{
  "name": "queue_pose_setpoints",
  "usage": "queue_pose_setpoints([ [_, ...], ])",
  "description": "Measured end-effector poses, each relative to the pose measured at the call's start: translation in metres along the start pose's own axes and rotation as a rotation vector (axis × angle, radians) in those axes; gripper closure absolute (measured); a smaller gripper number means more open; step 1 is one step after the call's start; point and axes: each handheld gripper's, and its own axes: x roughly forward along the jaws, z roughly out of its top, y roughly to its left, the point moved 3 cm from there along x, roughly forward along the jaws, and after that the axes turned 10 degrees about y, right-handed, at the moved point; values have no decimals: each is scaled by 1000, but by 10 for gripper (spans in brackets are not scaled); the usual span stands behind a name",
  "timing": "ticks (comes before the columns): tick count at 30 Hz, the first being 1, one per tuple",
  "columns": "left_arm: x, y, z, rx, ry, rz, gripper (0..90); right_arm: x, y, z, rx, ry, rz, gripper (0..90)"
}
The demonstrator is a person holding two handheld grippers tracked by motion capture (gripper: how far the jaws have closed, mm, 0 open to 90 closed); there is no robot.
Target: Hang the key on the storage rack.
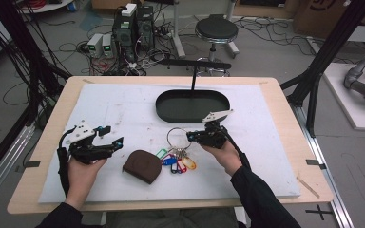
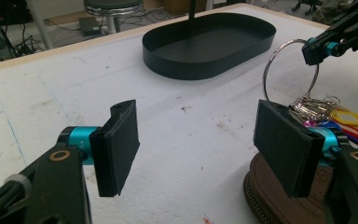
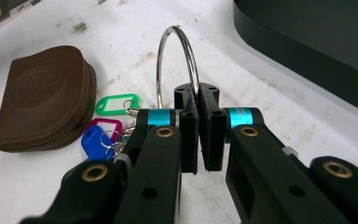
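Note:
A large metal key ring (image 1: 177, 138) (image 2: 290, 70) (image 3: 177, 60) stands upright on the white mat, with several coloured key tags (image 1: 178, 163) (image 3: 107, 123) hanging from it. My right gripper (image 1: 191, 137) (image 3: 198, 95) is shut on the ring's right side, and its pads pinch the wire. A brown zip pouch (image 1: 142, 166) (image 3: 44, 109) (image 2: 279, 200) lies left of the tags. My left gripper (image 1: 118, 138) (image 2: 200, 149) hovers left of the pouch with its jaws wide open and nothing between them.
A black oval tray (image 1: 192, 105) (image 2: 209, 42) with an upright post sits at the back of the white mat (image 1: 123, 109). Beyond the table are a stool (image 1: 216, 31), computers and cables on the floor.

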Motion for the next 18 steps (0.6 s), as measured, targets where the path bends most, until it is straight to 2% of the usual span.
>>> queue_pose_setpoints([
  [6,0,0,0,1,1,0,309,-5,2,2,-19,-29,-9,885],
  [13,0,0,0,1,-1,1,309,-19,2,6,-36,-72,-20,885],
  [15,0,-1,0,-1,-2,1,309,-26,2,7,-43,-91,-10,887],
  [18,0,-1,0,3,-1,0,309,-31,3,8,-53,-96,-13,887],
])
